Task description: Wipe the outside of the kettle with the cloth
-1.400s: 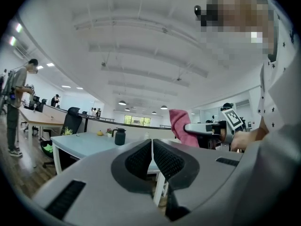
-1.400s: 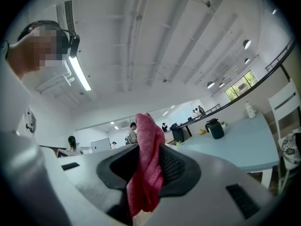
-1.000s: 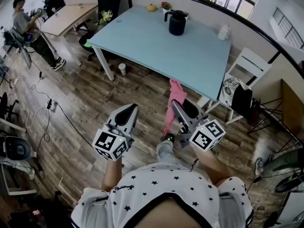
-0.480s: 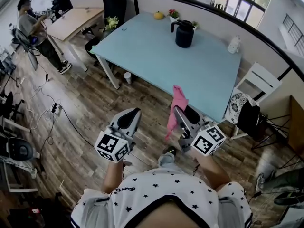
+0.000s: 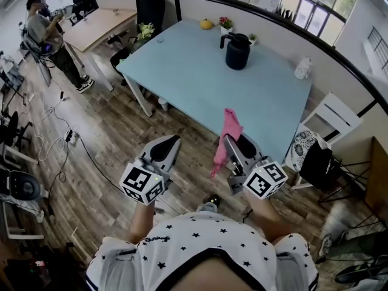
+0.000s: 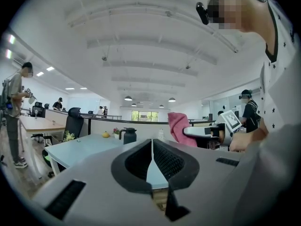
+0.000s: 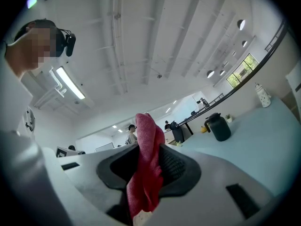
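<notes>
table [image 5: 182, 65] w/ kettle [image 5: 237, 51] ahead — r gripper [image 5: 230, 140] pinches cloth [image 5: 229, 126], l gripper [image 5: 172, 140] jaws together

Closer to the table [image 5: 194, 71], kettle [image 5: 237, 51] lower in view, cloth [image 5: 229, 132] overlapping its edge

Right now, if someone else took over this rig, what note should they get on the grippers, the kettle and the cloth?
Left gripper: jaws together, nothing in them.
Right gripper: shut on the pink cloth.
Kettle: upright at the far side of the light blue table, well away from both grippers.
Done: cloth is in hand.
Left: go up to the table and wipe the kettle's outside; no wiping has begun.
</notes>
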Demonstrator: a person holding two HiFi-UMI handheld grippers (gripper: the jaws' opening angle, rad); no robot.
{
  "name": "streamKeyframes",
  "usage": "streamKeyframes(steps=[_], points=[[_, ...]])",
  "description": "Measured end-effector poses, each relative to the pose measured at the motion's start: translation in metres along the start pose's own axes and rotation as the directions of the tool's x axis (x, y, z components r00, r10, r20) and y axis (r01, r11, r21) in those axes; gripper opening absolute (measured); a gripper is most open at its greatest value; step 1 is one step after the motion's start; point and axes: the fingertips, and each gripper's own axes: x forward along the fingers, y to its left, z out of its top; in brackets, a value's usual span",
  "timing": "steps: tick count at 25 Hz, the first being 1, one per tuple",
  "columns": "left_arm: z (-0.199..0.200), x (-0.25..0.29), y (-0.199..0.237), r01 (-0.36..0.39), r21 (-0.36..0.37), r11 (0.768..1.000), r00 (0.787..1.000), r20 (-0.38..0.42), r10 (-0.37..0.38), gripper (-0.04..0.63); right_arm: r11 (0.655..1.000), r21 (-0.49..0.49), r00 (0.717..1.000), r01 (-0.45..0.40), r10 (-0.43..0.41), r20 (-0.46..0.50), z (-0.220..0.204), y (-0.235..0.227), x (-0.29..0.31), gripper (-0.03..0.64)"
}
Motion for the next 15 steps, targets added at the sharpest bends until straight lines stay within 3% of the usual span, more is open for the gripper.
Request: streamKeyframes(steps=[6,15], points=[[0.004,0.031,0.003,0.002,0.004,1.000,1.000,0.000,-0.002,0.035,1.000,0.009,1.000,0.006,-0.006,0.007,0.011,-0.027,0.005,0.126],[-0.003,0.067,0.000,0.062,0.008,0.998,0.998,-0.010,-0.062,0.035,0.996,0.010,0.996,0.084,-0.085,0.021,0.016,-0.060,-0.005,0.126]])
